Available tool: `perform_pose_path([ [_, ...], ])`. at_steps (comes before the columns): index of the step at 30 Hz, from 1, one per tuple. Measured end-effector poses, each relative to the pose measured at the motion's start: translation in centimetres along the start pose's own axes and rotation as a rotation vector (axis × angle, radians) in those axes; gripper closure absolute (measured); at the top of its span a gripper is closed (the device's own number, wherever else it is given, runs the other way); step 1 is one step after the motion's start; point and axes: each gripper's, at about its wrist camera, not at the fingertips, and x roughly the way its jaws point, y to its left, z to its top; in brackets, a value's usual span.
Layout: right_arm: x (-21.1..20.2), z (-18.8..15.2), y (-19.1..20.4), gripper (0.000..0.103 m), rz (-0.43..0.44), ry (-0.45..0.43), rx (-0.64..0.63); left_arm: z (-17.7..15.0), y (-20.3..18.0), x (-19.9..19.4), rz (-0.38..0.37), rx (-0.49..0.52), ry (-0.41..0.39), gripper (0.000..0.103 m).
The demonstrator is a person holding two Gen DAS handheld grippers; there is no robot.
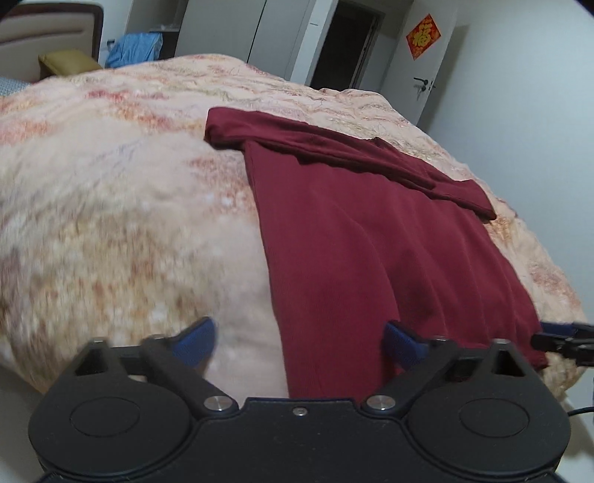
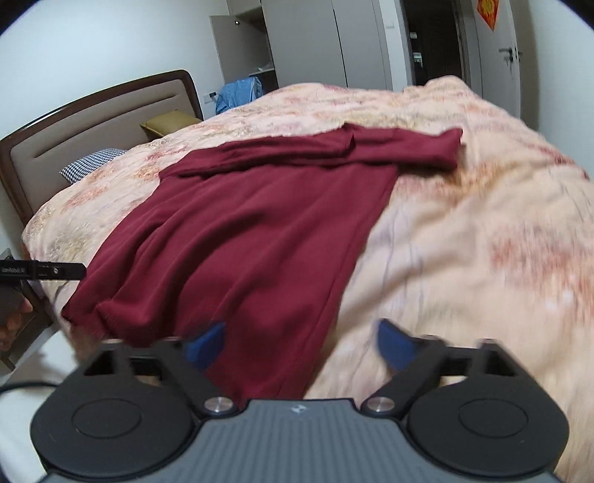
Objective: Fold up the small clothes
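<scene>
A dark red garment (image 1: 371,230) lies spread flat on a peach flowered quilt (image 1: 111,208), its sleeves folded across the far end. My left gripper (image 1: 301,342) hangs open over the near hem. The garment's left edge runs between its blue pads (image 1: 200,340), which do not press on the cloth. In the right wrist view the same garment (image 2: 252,237) lies left of centre, and my right gripper (image 2: 301,345) stands open over its near right edge. Each gripper shows in the other's view: the right one's tip (image 1: 564,338) at the hem's right corner, the left one's tip (image 2: 44,270) at the left corner.
The quilt (image 2: 482,241) covers a bed with a padded headboard (image 2: 92,122). An olive pillow (image 2: 169,122), a checked pillow (image 2: 89,163) and a blue cloth (image 2: 239,93) lie at the far end. White wardrobes (image 2: 315,41) and a door with a red sign (image 1: 423,35) stand behind.
</scene>
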Motion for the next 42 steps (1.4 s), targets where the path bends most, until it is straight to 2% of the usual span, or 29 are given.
perform_pose_path([
  [1,-0.3,-0.3,0.1,0.037,0.000,0.007,-0.001,0.0,0.1,-0.1,-0.010,-0.018,0.007,0.023],
  [2,-0.4,-0.5,0.3,0.051,0.003,0.013,0.000,0.1,0.3,-0.2,-0.014,-0.036,0.015,0.027],
  [3,-0.5,-0.6,0.4,0.061,0.011,0.024,0.003,0.2,0.4,-0.3,-0.017,-0.048,0.024,0.038],
  [4,-0.4,-0.7,0.6,0.065,0.023,0.043,0.005,0.2,0.4,-0.3,-0.021,-0.053,0.033,0.052],
  [5,-0.2,-0.7,0.8,0.074,0.025,0.066,0.003,0.1,0.4,-0.3,-0.022,-0.054,0.044,0.058],
  [6,-0.1,-0.8,1.0,0.092,0.012,0.076,-0.007,0.0,0.3,-0.2,-0.020,-0.052,0.057,0.070],
  [7,0.0,-0.8,1.2,0.095,-0.007,0.077,-0.020,-0.1,0.1,-0.1,-0.021,-0.049,0.069,0.080],
  [10,-1.5,-0.7,0.9,0.097,-0.029,0.039,-0.027,-0.2,-0.6,-0.6,0.005,-0.030,0.062,0.093],
  [13,-4.8,-0.2,-0.4,0.098,-0.106,-0.038,-0.025,0.1,-1.0,-1.5,0.009,-0.035,0.041,0.093],
  [14,-6.1,0.0,-1.2,0.098,-0.127,-0.064,-0.013,0.2,-1.1,-1.7,0.008,-0.034,0.041,0.091],
  [16,-8.1,0.5,-2.7,0.098,-0.141,-0.095,0.005,0.2,-1.5,-1.7,0.019,-0.018,0.047,0.079],
  [20,-7.6,0.8,-3.9,0.097,-0.163,-0.070,-0.030,-0.2,-1.7,-1.6,0.052,0.004,0.052,0.066],
  [24,-5.5,-0.1,-4.1,0.097,-0.196,-0.023,-0.066,-0.7,-1.7,-2.7,0.102,0.055,0.028,0.028],
  [26,-5.2,-0.8,-4.7,0.097,-0.185,-0.018,-0.041,-0.8,-1.9,-3.3,0.125,0.104,0.008,0.022],
  [28,-5.3,-1.1,-4.3,0.095,-0.183,-0.029,-0.054,-0.8,-2.4,-3.7,0.134,0.156,-0.014,0.007],
  [29,-5.5,-1.3,-3.8,0.085,-0.189,-0.038,-0.089,-0.8,-2.7,-3.8,0.142,0.179,-0.028,0.003],
  [30,-5.7,-1.3,-3.3,0.067,-0.198,-0.051,-0.130,-0.9,-3.2,-3.9,0.146,0.203,-0.044,0.001],
  [32,-5.9,-1.4,-2.1,0.041,-0.207,-0.081,-0.222,-0.9,-4.2,-3.7,0.129,0.261,-0.060,0.001],
  [35,-5.9,-1.7,-0.1,0.037,-0.161,-0.106,-0.364,-1.1,-6.0,-2.7,0.108,0.341,-0.060,0.001],
  [40,-3.4,-3.0,3.3,0.036,-0.081,-0.037,-0.614,-1.7,-8.7,-0.5,0.070,0.465,-0.024,0.001],
  [42,-2.1,-3.9,4.7,0.037,-0.079,-0.012,-0.746,-2.0,-9.6,0.2,0.053,0.504,-0.011,0.001],
])
